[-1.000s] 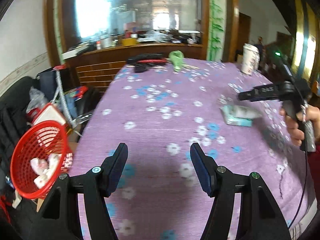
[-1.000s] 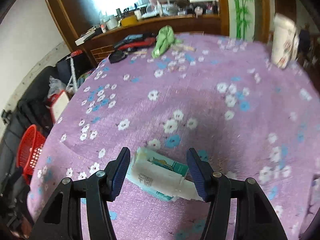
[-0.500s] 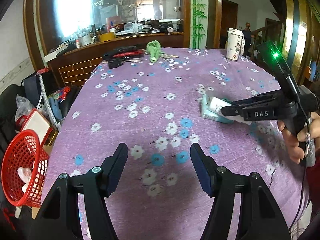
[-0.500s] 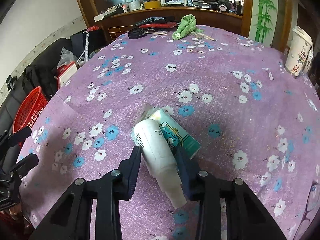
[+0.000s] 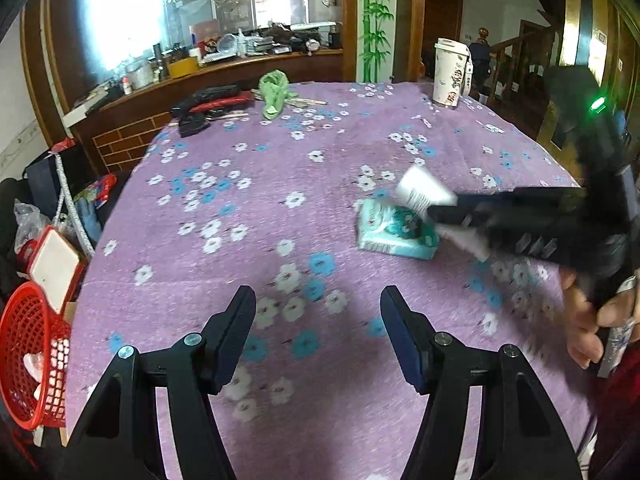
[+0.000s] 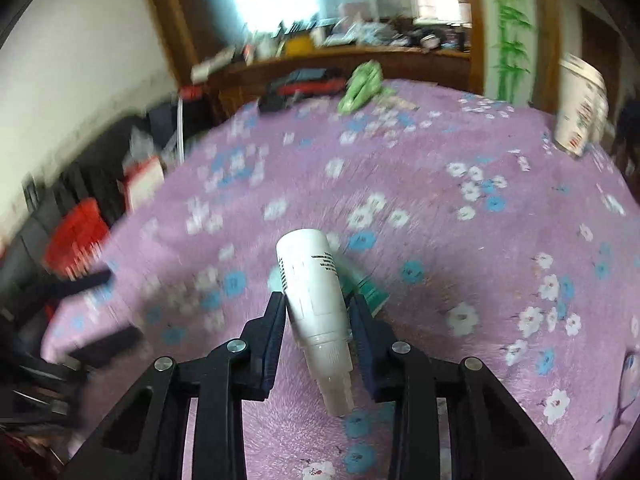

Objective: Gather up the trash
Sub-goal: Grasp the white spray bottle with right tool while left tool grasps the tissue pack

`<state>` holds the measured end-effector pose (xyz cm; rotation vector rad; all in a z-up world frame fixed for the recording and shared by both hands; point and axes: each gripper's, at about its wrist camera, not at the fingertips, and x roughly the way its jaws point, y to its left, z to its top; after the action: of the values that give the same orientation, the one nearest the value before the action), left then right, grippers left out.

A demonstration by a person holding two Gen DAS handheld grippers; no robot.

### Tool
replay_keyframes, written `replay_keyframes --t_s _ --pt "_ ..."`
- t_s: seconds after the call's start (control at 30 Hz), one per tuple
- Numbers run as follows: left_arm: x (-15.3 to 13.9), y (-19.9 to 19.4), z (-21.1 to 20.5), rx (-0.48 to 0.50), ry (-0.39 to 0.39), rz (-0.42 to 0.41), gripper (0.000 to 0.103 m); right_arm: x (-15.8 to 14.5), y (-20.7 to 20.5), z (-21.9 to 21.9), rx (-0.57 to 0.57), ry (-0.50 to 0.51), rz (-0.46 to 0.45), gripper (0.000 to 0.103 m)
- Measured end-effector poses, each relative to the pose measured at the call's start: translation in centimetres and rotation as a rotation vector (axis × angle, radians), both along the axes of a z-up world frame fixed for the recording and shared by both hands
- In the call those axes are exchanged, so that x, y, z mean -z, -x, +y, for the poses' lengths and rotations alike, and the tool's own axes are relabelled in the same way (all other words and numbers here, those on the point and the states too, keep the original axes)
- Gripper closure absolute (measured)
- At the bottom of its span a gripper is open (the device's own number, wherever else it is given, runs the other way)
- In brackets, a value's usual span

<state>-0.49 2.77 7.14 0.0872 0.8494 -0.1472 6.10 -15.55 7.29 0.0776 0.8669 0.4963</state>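
Note:
My right gripper (image 6: 318,308) is shut on a white plastic bottle (image 6: 314,288) and holds it above the purple flowered tablecloth (image 6: 440,208). The bottle (image 5: 424,192) and the right gripper (image 5: 448,212) also show in the left wrist view, just over a teal tissue pack (image 5: 394,234) lying on the cloth. My left gripper (image 5: 318,320) is open and empty over the table's near side. A red mesh basket (image 5: 28,364) with white scraps inside stands low at the left, off the table.
A paper cup (image 5: 450,72) stands at the far right of the table. A green crumpled cloth (image 5: 274,90) and black and red items (image 5: 212,102) lie at the far edge. Bags and boxes (image 5: 52,256) crowd the floor at the left.
My right gripper has closed on the white bottle and lifted it off the tissue pack. The right view is swinging and blurred. The left gripper stays open.

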Motion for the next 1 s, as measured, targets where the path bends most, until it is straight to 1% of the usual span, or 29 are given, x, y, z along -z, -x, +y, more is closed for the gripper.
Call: replay_keyframes --t_s 0.03,0.07,0.13,0.17,0.2,0.27,0.33,0.47,0.53,0.63,0.67,0.7,0.77,0.83,0.9,0.93,0.97,1.0 --pt "0.1 -0.6 -0.5 0.008 0.009 0.015 0.039 -0.3 -0.3 -1.6 0.069 -0.029 -0.024 0.068" --pt "0.3 -1.3 -1.1 0.017 0.022 0.027 0.039 -0.4 -0.7 -2.6 0.114 -0.045 -0.029 0.068" --pt "0.7 -2.4 -2.3 0.021 0.027 0.049 0.036 0.3 -1.4 -4.6 0.17 -0.103 -0.008 0.068" --pt "1.0 -3.0 -3.1 0.028 0.028 0.057 0.033 0.7 -1.6 -5.3 0.187 -0.118 0.001 0.068" --pt "1.3 -3.6 -3.7 0.036 0.023 0.061 0.027 0.8 -1.7 -5.8 0.199 -0.126 0.007 0.068" --pt "2.1 -4.8 -5.3 0.027 -0.018 0.07 0.018 0.9 -1.8 -6.7 0.214 -0.155 0.006 0.068" --pt "2.8 -5.9 -6.4 0.01 -0.03 0.081 0.018 0.7 -1.9 -7.0 0.224 -0.176 0.003 0.068" --pt "3.9 -8.3 -7.2 -0.062 -0.014 0.121 0.018 0.3 -1.6 -7.5 0.237 -0.2 0.0 0.068" --pt "4.3 -9.2 -7.6 -0.087 -0.03 0.126 0.018 0.2 -1.7 -7.9 0.245 -0.215 -0.007 0.068" --pt "5.2 -10.1 -8.7 -0.076 -0.075 0.137 0.018 0.1 -1.5 -8.9 0.269 -0.246 -0.006 0.068" --pt "5.6 -10.2 -9.0 -0.072 -0.096 0.133 0.016 0.0 -1.5 -9.1 0.276 -0.251 -0.004 0.068" --pt "5.7 -10.3 -9.1 -0.071 -0.099 0.122 0.014 0.0 -1.5 -9.2 0.279 -0.256 -0.004 0.068" --pt "5.7 -10.2 -9.0 -0.067 -0.093 0.095 0.014 -0.1 -1.5 -9.3 0.276 -0.26 -0.005 0.068" --pt "5.7 -10.3 -8.7 -0.058 -0.07 0.087 0.016 -0.2 -1.5 -9.1 0.272 -0.257 -0.007 0.068" --pt "5.8 -10.4 -8.4 -0.043 -0.034 0.09 0.038 -0.2 -1.3 -8.8 0.263 -0.252 -0.01 0.068" --pt "5.8 -10.4 -8.1 -0.025 0.01 0.098 0.043 -0.2 -1.2 -8.6 0.257 -0.247 -0.011 0.068" --pt "5.7 -10.3 -8.0 -0.03 0.018 0.096 0.046 -0.2 -1.1 -8.4 0.252 -0.24 -0.012 0.068" --pt "5.7 -10.3 -8.1 -0.028 0.008 0.093 0.047 -0.2 -1.1 -8.2 0.249 -0.234 -0.013 0.068"
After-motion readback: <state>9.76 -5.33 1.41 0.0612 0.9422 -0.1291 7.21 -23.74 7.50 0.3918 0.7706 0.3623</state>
